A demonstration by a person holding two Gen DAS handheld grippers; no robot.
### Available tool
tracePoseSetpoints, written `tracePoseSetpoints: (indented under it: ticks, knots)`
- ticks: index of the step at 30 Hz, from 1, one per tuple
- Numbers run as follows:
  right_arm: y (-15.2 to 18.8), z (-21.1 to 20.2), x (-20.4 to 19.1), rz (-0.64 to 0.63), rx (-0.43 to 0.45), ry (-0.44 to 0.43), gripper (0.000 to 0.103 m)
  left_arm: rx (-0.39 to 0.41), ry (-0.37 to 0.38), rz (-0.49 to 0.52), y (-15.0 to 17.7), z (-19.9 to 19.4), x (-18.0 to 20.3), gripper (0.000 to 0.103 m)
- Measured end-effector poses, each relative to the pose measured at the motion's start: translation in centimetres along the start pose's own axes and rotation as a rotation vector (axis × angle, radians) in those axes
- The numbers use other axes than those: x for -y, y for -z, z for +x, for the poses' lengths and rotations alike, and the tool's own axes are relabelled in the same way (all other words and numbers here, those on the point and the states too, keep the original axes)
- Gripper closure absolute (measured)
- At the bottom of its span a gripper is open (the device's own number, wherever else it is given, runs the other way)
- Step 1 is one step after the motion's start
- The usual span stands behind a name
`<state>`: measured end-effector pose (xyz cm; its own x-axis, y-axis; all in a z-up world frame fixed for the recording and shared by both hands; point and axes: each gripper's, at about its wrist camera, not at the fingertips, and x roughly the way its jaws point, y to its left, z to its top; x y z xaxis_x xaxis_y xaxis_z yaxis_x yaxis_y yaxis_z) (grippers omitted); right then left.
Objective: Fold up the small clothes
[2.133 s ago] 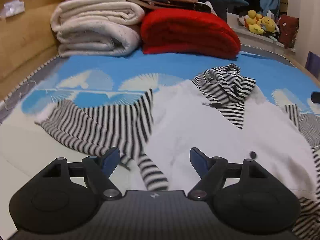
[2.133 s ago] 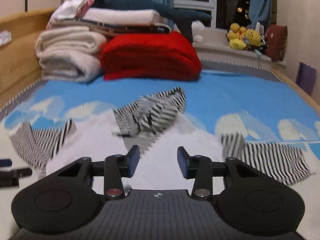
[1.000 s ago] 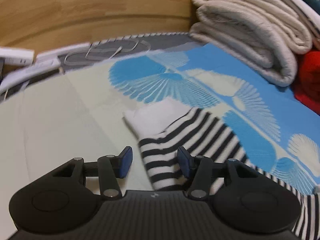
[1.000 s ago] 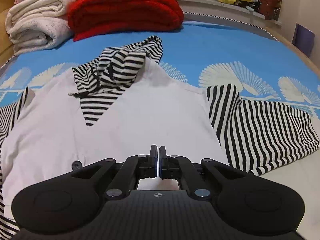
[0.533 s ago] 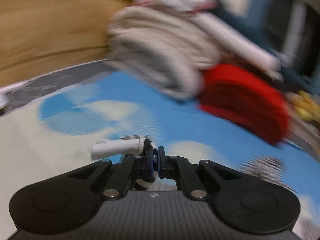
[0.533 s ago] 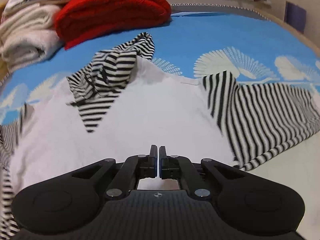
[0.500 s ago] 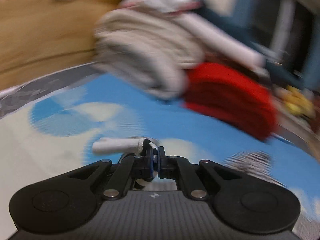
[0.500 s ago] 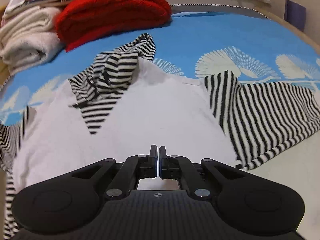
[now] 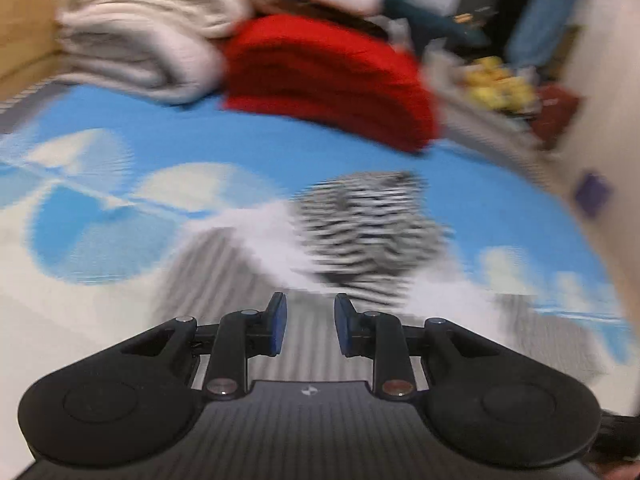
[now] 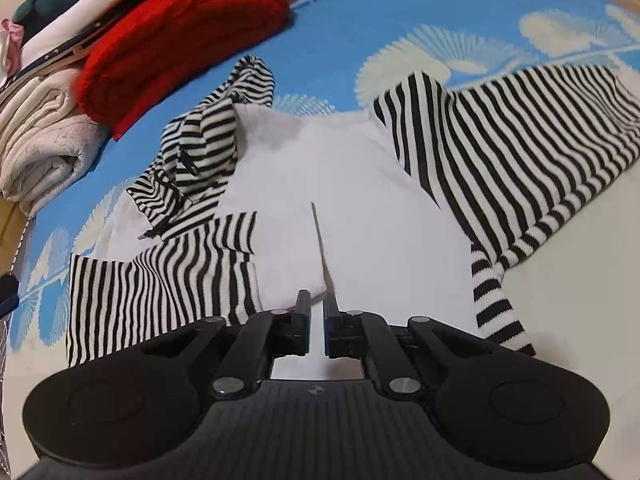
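Blue bedding (image 10: pixel 472 4) printed with pale fan shapes covers the bed, and folded things are stacked along its far edge: a red blanket (image 10: pixel 180 28) beside a cream blanket (image 10: pixel 36 148), with more folded fabric piled on top of them.

On the bedding lies the small garment (image 10: pixel 360 184), a white top with black-and-white striped sleeves and a striped hood (image 10: pixel 204 144). In the right wrist view its white body spreads just ahead of the right gripper (image 10: pixel 317 320). One striped sleeve (image 10: pixel 160 276) is folded in across the white body on the left of that view, while the other sleeve (image 10: pixel 520 132) stretches out flat to the right, its cuff hanging toward the near edge. The hood is bunched at the garment's far end.

The right gripper's jaws have just been opening and stand a narrow slit apart, with a thin fold of the white hem rising between them; the pads no longer seem to press it, though the gap is too slim to be sure.

The left wrist view is badly smeared. There the left gripper (image 9: pixel 308 326) hangs over the garment, its blue-padded jaws having just been opening; they are released, with nothing between them, and the hood (image 9: pixel 372 224) shows beyond them.
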<state>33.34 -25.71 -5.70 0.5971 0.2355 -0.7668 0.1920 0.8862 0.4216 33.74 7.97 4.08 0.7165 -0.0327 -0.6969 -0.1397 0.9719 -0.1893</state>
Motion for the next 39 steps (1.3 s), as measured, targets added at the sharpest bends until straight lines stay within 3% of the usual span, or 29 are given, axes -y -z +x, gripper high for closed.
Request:
tracePoseSetpoints:
  ticks: [4, 7, 10, 12, 13, 15, 19, 21, 22, 25, 26, 28, 30, 32, 34, 37, 39]
  knots:
    - [-0.4, 2.0, 0.0, 0.046, -0.023, -0.035, 0.088, -0.086, -0.142, -0.168, -1.0, 2.3, -5.2, 0.074]
    - [-0.5, 3.8, -0.6, 0.047, -0.038, -0.032, 0.078, -0.109, -0.168, -0.268, -1.9, 2.4, -8.3, 0.074]
    - [-0.3, 5.6, -1.1, 0.029, -0.052, 0.003, 0.078, -0.098, -0.175, -0.273, -2.4, 2.2, -9.0, 0.074]
    - [-0.3, 5.8, -1.4, 0.016, -0.035, 0.008, 0.086, -0.101, -0.172, -0.256, -2.6, 2.4, -9.4, 0.074]
    - [-0.3, 5.6, -1.7, -0.007, -0.021, 0.010, 0.098, -0.107, -0.170, -0.248, -2.6, 2.7, -9.5, 0.074]
    - [-0.6, 4.1, -2.4, -0.028, 0.052, 0.003, 0.099, -0.122, -0.162, -0.231, -2.4, 3.3, -9.8, 0.074]
    - [-1.7, -1.8, -3.5, -0.043, 0.257, -0.096, 0.100, -0.150, -0.139, -0.196, -2.3, 3.8, -9.9, 0.074]
    - [-1.3, -3.7, -3.2, -0.069, 0.342, -0.032, 0.100, -0.156, -0.128, -0.183, -2.0, 4.1, -9.8, 0.074]
    - [-1.1, -3.5, -2.6, -0.062, 0.326, 0.018, 0.100, -0.170, -0.122, -0.178, -1.8, 4.3, -9.7, 0.074]
    - [-0.9, 0.3, 0.7, 0.051, 0.111, 0.147, 0.099, -0.222, -0.104, -0.154, -1.1, 5.5, -8.9, 0.074]
    - [-0.9, 0.9, 1.7, 0.104, 0.083, 0.186, 0.098, -0.232, -0.099, -0.144, -0.8, 5.7, -8.6, 0.074]
    - [-1.2, 0.3, 2.0, 0.117, 0.124, 0.230, 0.095, -0.246, -0.076, -0.122, -0.5, 6.1, -7.8, 0.074]
    - [-1.8, -1.0, 1.1, 0.067, 0.210, 0.186, 0.095, -0.259, -0.045, -0.111, -0.2, 6.2, -7.4, 0.074]
    - [-2.2, -1.3, 0.2, 0.009, 0.232, 0.092, 0.091, -0.274, -0.016, -0.110, 0.2, 6.5, -7.1, 0.074]
    - [-2.2, -0.1, -0.2, -0.007, 0.166, 0.024, 0.089, -0.310, -0.008, -0.117, 0.9, 7.1, -7.4, 0.074]
    - [-1.6, 2.5, 0.4, 0.001, 0.010, 0.089, 0.088, -0.396, -0.091, -0.088, 2.4, 8.4, -8.2, 0.075]
    - [-1.5, 3.1, 1.0, 0.031, -0.027, 0.109, 0.088, -0.406, -0.084, -0.133, 2.6, 8.6, -9.2, 0.075]
